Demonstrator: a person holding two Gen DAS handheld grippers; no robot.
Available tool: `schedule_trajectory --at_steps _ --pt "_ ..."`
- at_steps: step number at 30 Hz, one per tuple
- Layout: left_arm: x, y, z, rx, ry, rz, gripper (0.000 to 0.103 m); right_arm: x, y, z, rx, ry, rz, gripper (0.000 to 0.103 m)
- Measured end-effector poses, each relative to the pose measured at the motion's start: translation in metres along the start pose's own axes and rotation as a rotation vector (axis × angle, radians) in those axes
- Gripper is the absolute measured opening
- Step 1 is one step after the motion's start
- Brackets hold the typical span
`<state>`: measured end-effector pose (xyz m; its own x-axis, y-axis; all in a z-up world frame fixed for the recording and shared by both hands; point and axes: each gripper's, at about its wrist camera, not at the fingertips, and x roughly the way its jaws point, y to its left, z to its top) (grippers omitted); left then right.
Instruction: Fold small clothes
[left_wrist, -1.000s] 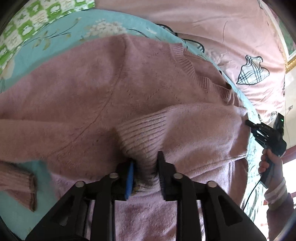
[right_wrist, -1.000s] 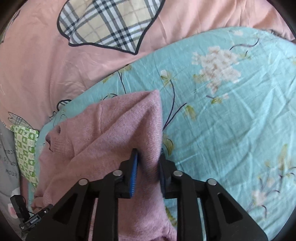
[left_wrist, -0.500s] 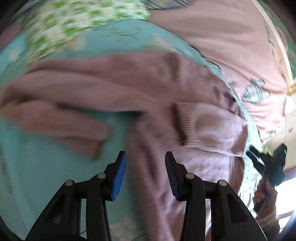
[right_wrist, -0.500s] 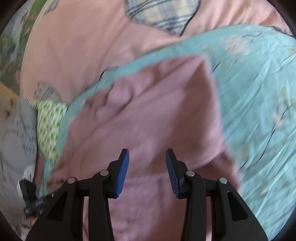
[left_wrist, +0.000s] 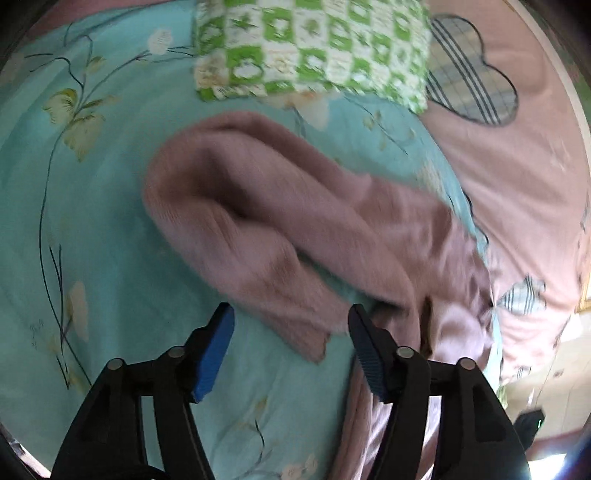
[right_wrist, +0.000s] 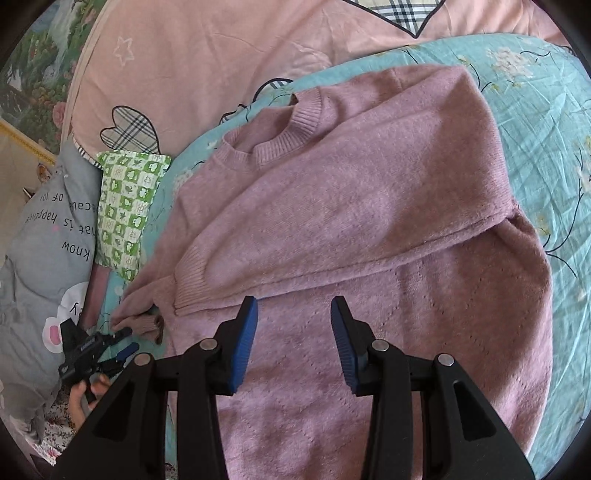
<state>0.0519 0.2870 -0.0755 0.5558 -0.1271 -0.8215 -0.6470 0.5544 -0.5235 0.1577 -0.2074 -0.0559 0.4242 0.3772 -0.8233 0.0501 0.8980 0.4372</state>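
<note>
Probably a bedroom: floral bedsheet (right_wrist: 554, 122), printed pillows (right_wrist: 48, 236)

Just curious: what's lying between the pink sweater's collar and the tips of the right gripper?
In the right wrist view, a sleeve folded across the sweater lies between the collar and the open right gripper.

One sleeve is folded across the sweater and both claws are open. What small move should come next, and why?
Probably close the left claw on the cuff of the other sleeve. That sleeve lies out on the blue sheet, its end between the open fingers, while the far sleeve already lies across the sweater. The right claw is open above the body.
</note>
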Motion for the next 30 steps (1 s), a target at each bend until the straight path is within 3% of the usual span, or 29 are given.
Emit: schedule_trajectory --at_steps 2,3,4,6,8,13,19,23,26,30 --pt "0.004 0.005 0.010 -0.021 -0.021 0.023 0.064 -0.003 0.002 -0.002 -0.003 -0.003 -0.003 0.042" --pt "0.006 0.007 0.014 -0.025 -0.031 0.031 0.058 -0.004 0.001 -0.003 -0.001 -0.004 -0.005 0.042" --pt "0.008 0.008 0.018 -0.026 -0.038 0.039 0.039 -0.005 0.001 -0.003 0.001 -0.006 -0.008 0.042" --pt "0.009 0.006 0.021 -0.011 -0.043 0.043 0.011 -0.007 -0.001 -0.004 0.006 -0.010 -0.018 0.042" --pt "0.001 -0.005 0.019 0.041 -0.081 0.059 0.003 -0.010 -0.004 -0.005 0.015 -0.016 -0.027 0.042" --pt "-0.035 -0.059 0.002 0.222 -0.147 0.025 0.004 -0.011 -0.013 -0.004 0.030 -0.025 -0.033 0.042" --pt "-0.048 -0.179 -0.033 0.494 -0.128 -0.125 0.003 -0.011 -0.019 -0.002 0.055 -0.035 -0.011 0.042" --pt "-0.017 -0.260 -0.071 0.653 -0.042 -0.216 0.004 -0.019 -0.023 -0.002 0.056 -0.051 0.000 0.042" --pt "0.028 -0.309 -0.102 0.749 0.054 -0.227 0.004 -0.031 -0.035 0.000 0.070 -0.071 -0.005 0.042" --pt "0.084 -0.343 -0.137 0.807 0.166 -0.210 0.004 -0.047 -0.061 0.003 0.117 -0.105 -0.026 0.042"
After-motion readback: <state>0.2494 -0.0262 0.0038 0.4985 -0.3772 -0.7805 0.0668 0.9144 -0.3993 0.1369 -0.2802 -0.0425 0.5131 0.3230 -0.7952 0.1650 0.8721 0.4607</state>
